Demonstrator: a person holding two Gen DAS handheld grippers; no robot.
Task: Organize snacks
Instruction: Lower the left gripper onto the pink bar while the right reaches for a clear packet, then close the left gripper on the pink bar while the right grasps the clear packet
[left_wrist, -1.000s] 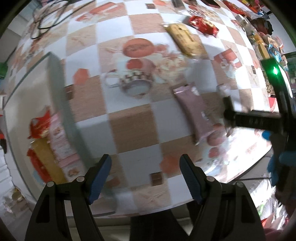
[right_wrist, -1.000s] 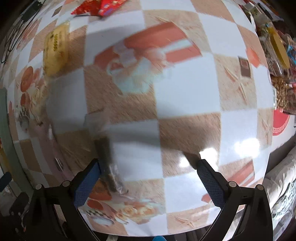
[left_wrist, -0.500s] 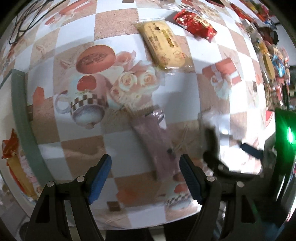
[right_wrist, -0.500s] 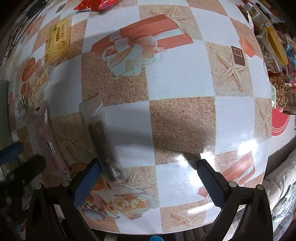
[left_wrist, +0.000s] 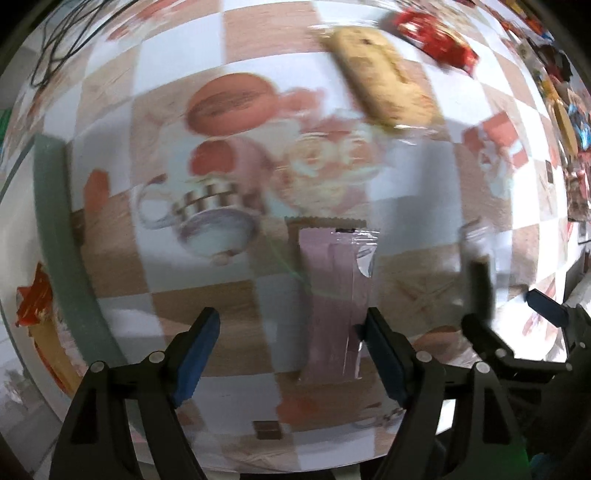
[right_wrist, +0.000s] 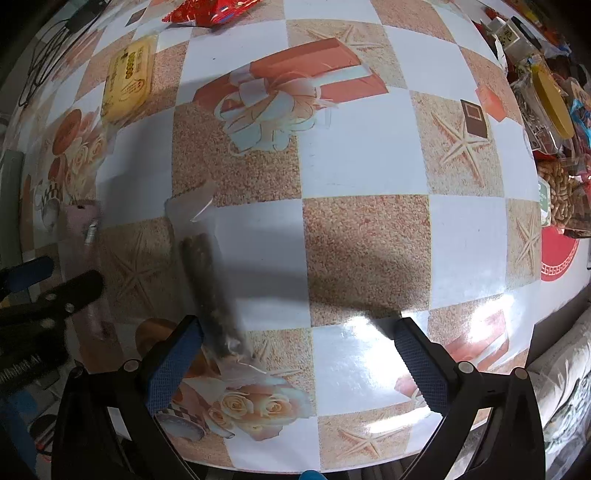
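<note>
A pink-wrapped snack bar (left_wrist: 332, 295) lies flat on the patterned tablecloth (left_wrist: 221, 280). It sits between the fingers of my left gripper (left_wrist: 290, 354), close to the right pad, and neither pad presses on it. The left jaws are opening. A dark snack in a clear wrapper (right_wrist: 210, 288) lies just beside the left finger of my right gripper (right_wrist: 295, 362), which stands wide open over bare cloth. The same dark snack (left_wrist: 480, 284) shows at the right of the left wrist view.
A yellow biscuit pack (right_wrist: 129, 81) and a red packet (right_wrist: 210, 11) lie farther back. A green-rimmed tray (left_wrist: 62, 240) at the left holds red and yellow snacks (left_wrist: 33, 306). Bags and jars (right_wrist: 554, 147) crowd the right edge. Cables (left_wrist: 55, 40) lie at the far left.
My left gripper has moved over and down to the pink bar, which was off to its right and now lies between its fingers. The right gripper has hardly shifted.
</note>
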